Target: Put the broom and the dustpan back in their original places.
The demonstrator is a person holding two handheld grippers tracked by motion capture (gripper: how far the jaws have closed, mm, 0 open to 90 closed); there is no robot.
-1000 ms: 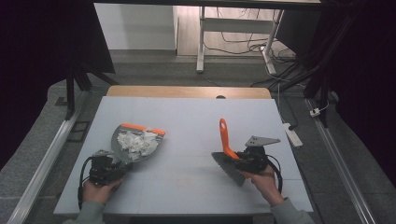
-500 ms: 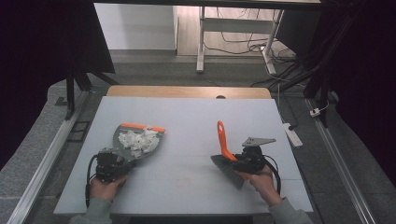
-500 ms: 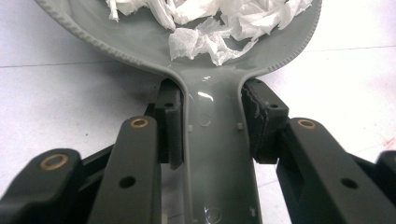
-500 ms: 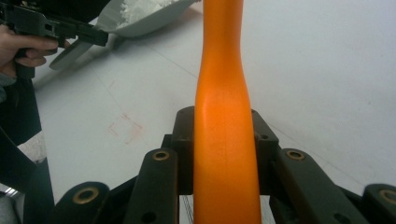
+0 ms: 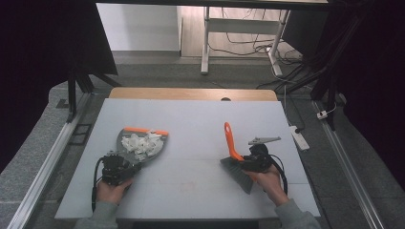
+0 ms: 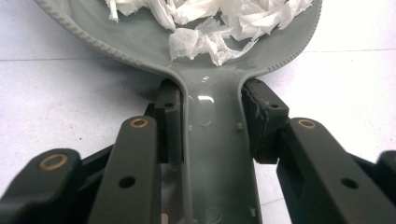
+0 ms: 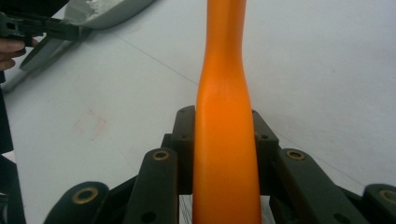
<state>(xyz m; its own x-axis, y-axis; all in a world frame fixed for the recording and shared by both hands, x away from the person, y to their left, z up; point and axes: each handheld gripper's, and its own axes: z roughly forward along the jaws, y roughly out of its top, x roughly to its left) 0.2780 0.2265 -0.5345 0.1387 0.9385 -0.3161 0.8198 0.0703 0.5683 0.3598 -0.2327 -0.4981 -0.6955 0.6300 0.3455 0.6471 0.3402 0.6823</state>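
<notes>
Dustpan [image 5: 142, 145] lay at the table's [image 5: 191, 119] left, its pan loaded with white paper scraps [image 5: 138, 143] and its orange lip pointing toward one o'clock, the grey handle running back toward seven o'clock into the left gripper [image 5: 125, 168], whose jaws were clamped on that handle's two sides. Well apart, at three o'clock from the pan, the right gripper [image 5: 242, 161] was closed around the orange handle of the brush [image 5: 231, 143]; that handle rose toward eleven o'clock while the grey bristles spread toward five o'clock. Any sweeping stroke would probably have had to travel toward nine o'clock.
</notes>
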